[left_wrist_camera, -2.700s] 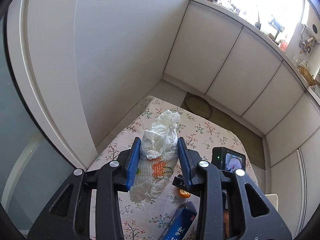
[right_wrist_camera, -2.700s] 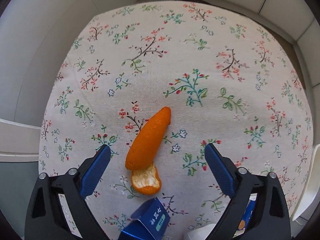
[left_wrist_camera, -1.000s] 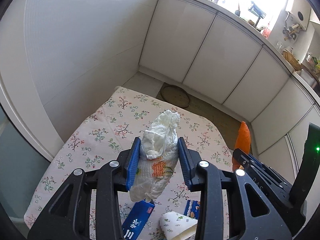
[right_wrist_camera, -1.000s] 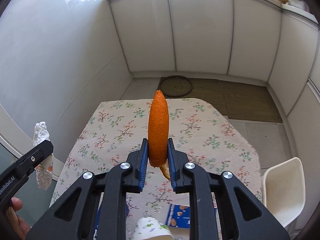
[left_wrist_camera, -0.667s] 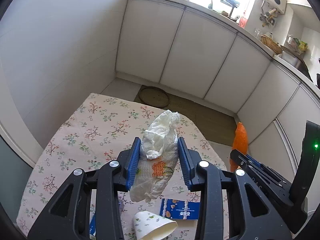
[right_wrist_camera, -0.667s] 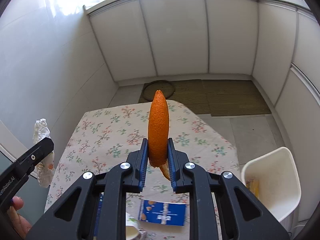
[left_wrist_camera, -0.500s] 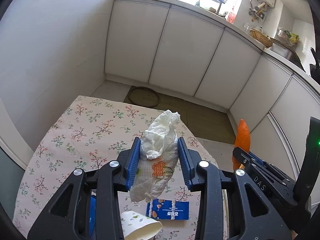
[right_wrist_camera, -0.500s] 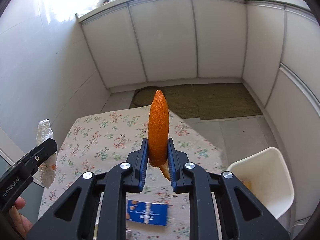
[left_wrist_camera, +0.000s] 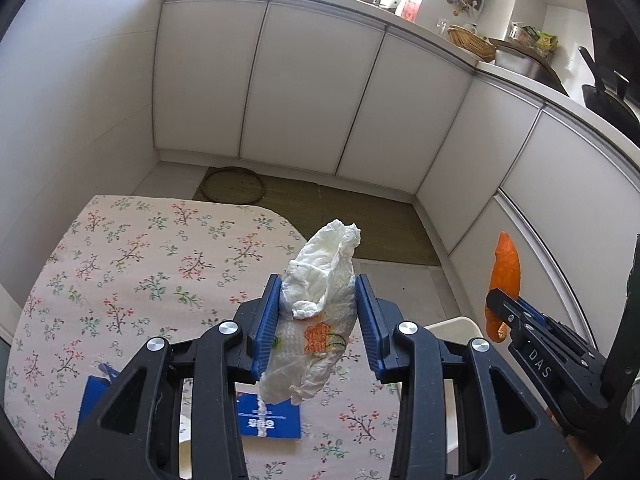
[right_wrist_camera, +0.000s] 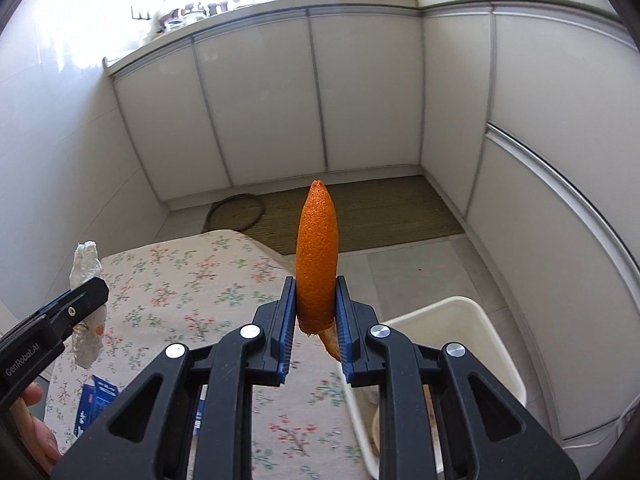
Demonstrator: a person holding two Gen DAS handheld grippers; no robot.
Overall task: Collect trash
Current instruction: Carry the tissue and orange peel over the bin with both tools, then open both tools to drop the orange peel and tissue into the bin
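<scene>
Both loads clamped for binning: my left gripper (left_wrist_camera: 316, 326) pinches tissue (left_wrist_camera: 320, 312); my right gripper (right_wrist_camera: 316, 326) pinches peel (right_wrist_camera: 317, 256), bin (right_wrist_camera: 472, 320) lower right.

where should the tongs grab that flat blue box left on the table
Take the blue box across its narrow width, coming straight down from above. It lies flat on the floral tablecloth, so only its thin edges offer faces to pinch. Both tongs are full now, and the left tongs partly hide it.
</scene>
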